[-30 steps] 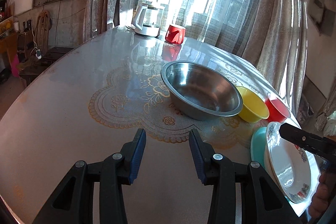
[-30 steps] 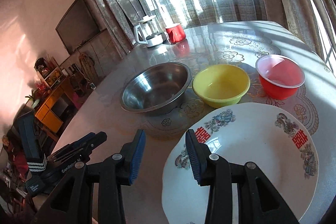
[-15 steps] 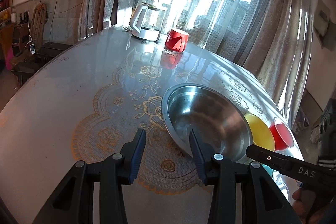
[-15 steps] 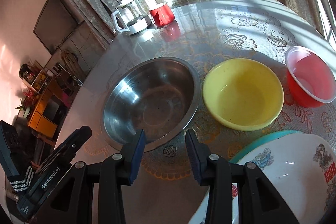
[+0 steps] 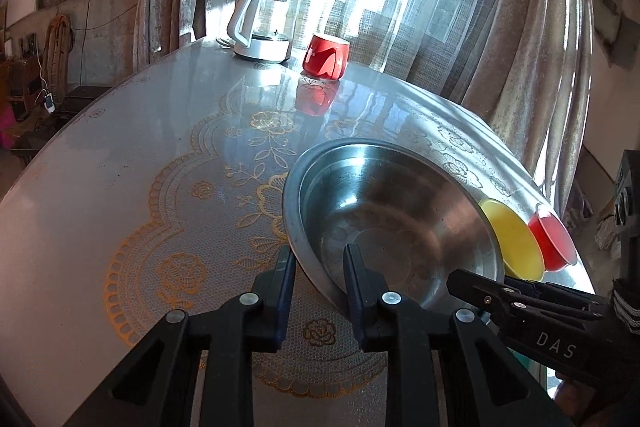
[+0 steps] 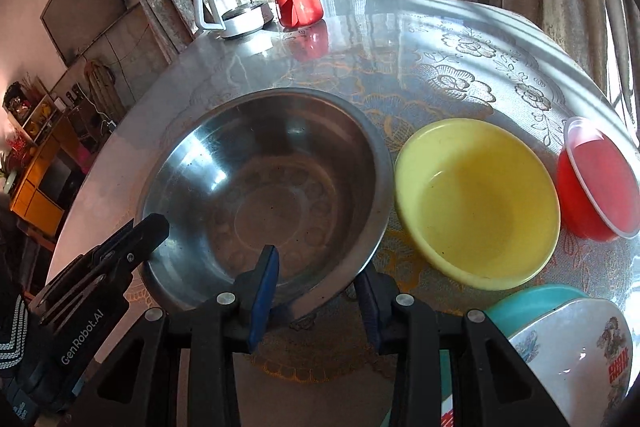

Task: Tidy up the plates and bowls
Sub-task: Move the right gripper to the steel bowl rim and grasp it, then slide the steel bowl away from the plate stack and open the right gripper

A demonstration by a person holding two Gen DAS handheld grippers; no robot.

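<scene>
Steel bowl (image 6: 264, 187) on round table (image 5: 100, 187), over gold lace pattern under the glossy cover. Largest vessel in the row.

Left gripper (image 5: 319, 259) at the bowl's near-left rim: one finger outside the wall, the other inside the basin, rim between them. Jaws closing at this moment; small gap visible beside the rim on both sides, pads not yet clearly pressing — not gripped, as far as the left wrist view shows.

Right gripper (image 6: 316, 267) at the bowl's near rim further to the right: blue-padded left finger inside the basin, right finger outside against the outer wall. Rim straddled between the jaws. Contact of pads on metal cannot be told — the wall hides the inner faces.

Yellow bowl (image 6: 476, 203) just beside the steel bowl on its right, rims near touching. Red bowl (image 6: 596, 179) with pale rim next along, close to the table edge.

White plate (image 6: 572, 355) with red and floral print at lower right in the right wrist view, resting on a teal plate (image 6: 532, 303) whose edge shows beneath.

Far side of table: glass kettle (image 5: 264, 27) with white handle and base, red cup (image 5: 325, 57) just beside it. Curtains and barred window behind.
</scene>
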